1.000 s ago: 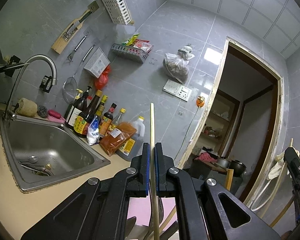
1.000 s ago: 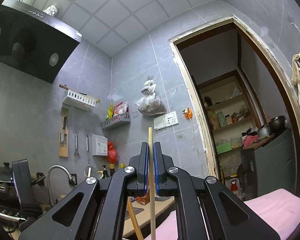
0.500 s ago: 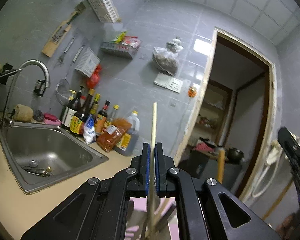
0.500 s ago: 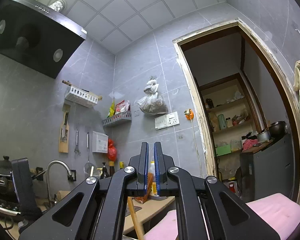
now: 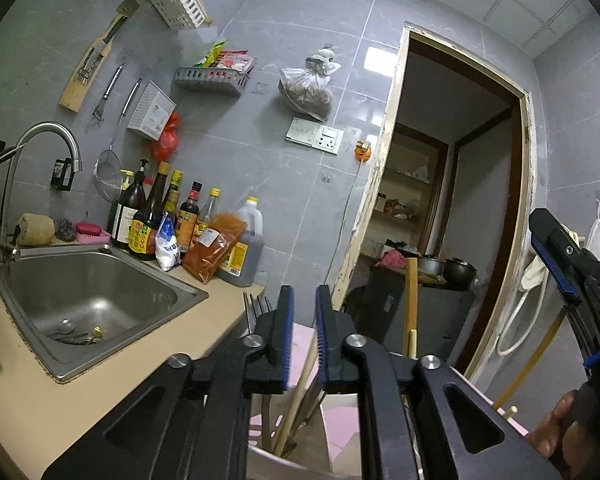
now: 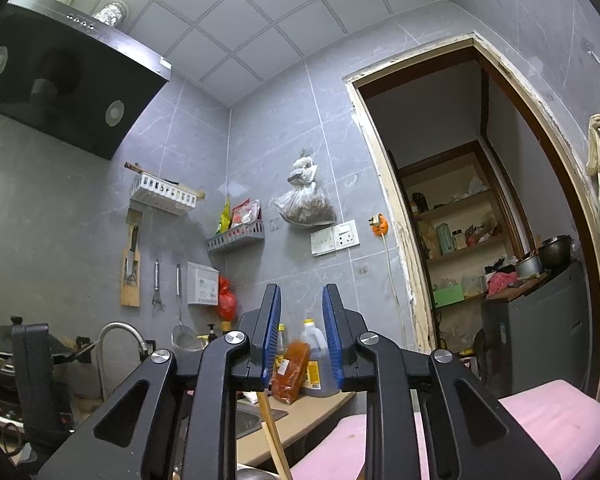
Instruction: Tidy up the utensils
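Each camera sits low behind its own gripper, looking out between the fingers. The left one faces level across the counter toward the sink [image 5: 88, 300] and back wall, tilted sideways. The right one tips upward, taking in the range hood [image 6: 64, 76] and ceiling. Both share the hanging bag [image 5: 306, 88], bottles [image 5: 168, 216] and doorway [image 6: 472, 208].

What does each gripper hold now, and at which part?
Nothing. The left gripper and right gripper have just been opening, and the pads press on nothing. The wooden chopstick stands loose in the utensil holder below.
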{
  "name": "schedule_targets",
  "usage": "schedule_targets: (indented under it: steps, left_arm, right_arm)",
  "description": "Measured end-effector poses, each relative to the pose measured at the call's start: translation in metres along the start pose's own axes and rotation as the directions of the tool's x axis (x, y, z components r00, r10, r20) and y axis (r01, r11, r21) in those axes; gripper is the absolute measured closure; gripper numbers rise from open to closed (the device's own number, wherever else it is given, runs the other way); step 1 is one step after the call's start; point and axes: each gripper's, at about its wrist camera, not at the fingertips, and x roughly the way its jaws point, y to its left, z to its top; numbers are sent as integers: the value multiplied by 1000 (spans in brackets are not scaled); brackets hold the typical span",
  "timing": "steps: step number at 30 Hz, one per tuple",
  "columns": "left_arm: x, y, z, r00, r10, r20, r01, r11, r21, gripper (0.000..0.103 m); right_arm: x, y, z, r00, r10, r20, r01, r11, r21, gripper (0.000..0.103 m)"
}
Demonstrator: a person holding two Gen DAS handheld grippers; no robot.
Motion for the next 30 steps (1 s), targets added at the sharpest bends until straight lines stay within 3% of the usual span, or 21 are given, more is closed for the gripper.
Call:
schedule_targets:
  steps: [2,6,9,12,14,17,23,30]
  left_arm:
    - [-4,-1,-1,1000,-1,-2,1,1000,8,76]
    - [-13,-3,-1,1000,-14,-22,15,1000,13,72]
    - [-21,-7,2,999,-11,-39,12,1000,24,68]
    - [-30,-10,4,998,-12,-54,13,1000,28,61]
    - [-36,-13,5,997,-17,-74,19,999,33,50]
    - [-43,-18,3,991,-17,-131,23,999,45,45]
    - [-61,-33,-4,978,-26,-206,45,995,87,28]
    - [-83,-49,-15,967,-35,-252,67,990,122,20]
  right_arm:
    - [0,1,1,1000,-4,-5,4,1000,-8,80]
    - [-5,2,5,1000,-10,-28,9,1000,-26,74]
    - [-13,2,9,999,-12,-37,11,999,-41,64]
    - [-24,2,14,998,-21,-57,17,998,-62,57]
    - [-31,2,17,997,-29,-70,24,997,-72,53]
    - [-43,-2,19,993,-41,-110,34,997,-65,46]
    - [-68,-14,21,974,-67,-215,58,997,-48,28]
    - [-105,-27,22,940,-120,-320,113,993,-43,17]
